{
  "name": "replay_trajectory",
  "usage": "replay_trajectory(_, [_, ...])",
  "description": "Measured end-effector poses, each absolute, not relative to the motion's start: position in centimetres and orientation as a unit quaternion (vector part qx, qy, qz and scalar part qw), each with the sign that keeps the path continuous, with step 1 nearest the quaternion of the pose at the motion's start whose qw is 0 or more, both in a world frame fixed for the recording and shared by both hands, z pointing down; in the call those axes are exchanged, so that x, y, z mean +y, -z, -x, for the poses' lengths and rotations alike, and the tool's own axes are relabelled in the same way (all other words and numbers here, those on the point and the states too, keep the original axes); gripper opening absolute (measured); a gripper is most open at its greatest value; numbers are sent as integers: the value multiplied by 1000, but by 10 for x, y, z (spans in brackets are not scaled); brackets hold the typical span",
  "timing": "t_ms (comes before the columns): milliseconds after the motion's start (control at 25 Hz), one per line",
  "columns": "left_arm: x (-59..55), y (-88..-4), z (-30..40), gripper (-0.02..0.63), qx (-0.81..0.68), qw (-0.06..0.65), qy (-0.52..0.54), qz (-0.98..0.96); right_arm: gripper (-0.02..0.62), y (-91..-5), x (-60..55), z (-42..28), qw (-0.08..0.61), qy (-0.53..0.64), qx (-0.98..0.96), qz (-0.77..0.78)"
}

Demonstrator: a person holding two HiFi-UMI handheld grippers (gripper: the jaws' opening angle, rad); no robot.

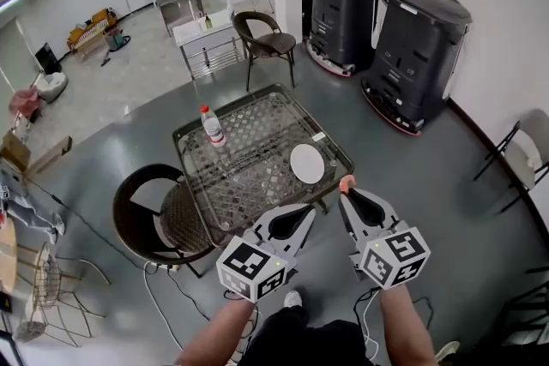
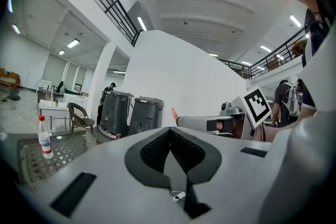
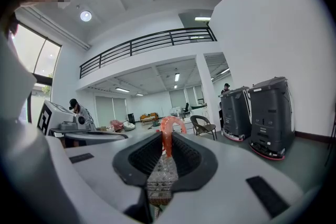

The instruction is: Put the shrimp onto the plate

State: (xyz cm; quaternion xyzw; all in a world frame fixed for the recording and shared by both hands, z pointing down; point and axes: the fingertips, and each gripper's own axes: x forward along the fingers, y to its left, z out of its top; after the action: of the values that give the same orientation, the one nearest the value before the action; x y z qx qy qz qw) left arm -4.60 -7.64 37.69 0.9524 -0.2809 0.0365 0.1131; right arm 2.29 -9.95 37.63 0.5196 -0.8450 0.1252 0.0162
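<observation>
An orange shrimp (image 3: pixel 169 132) sticks out from between the jaws of my right gripper (image 1: pixel 347 191), which is shut on it; in the head view the shrimp (image 1: pixel 346 182) shows as a small orange tip just off the table's near right corner. The white plate (image 1: pixel 307 163) lies on the glass table (image 1: pixel 249 176) near that corner, a little left of and beyond the shrimp. My left gripper (image 1: pixel 302 214) hovers over the table's near edge, jaws shut with nothing between them. In the left gripper view my left gripper (image 2: pixel 169 132) points level, and the shrimp (image 2: pixel 174 114) shows beyond it.
A water bottle (image 1: pixel 212 126) stands at the table's left side. A wicker chair (image 1: pixel 159 214) sits at the table's near left, another chair (image 1: pixel 268 43) beyond the far end. Two dark machines (image 1: pixel 386 34) stand at the right wall. Cables (image 1: pixel 167 291) lie on the floor.
</observation>
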Motion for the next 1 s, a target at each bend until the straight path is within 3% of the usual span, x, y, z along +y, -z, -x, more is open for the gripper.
replay_trajectory(1000, [-221, -423, 38, 9, -379, 132, -61, -914, 57, -411, -272, -8, 82, -97, -905, -407])
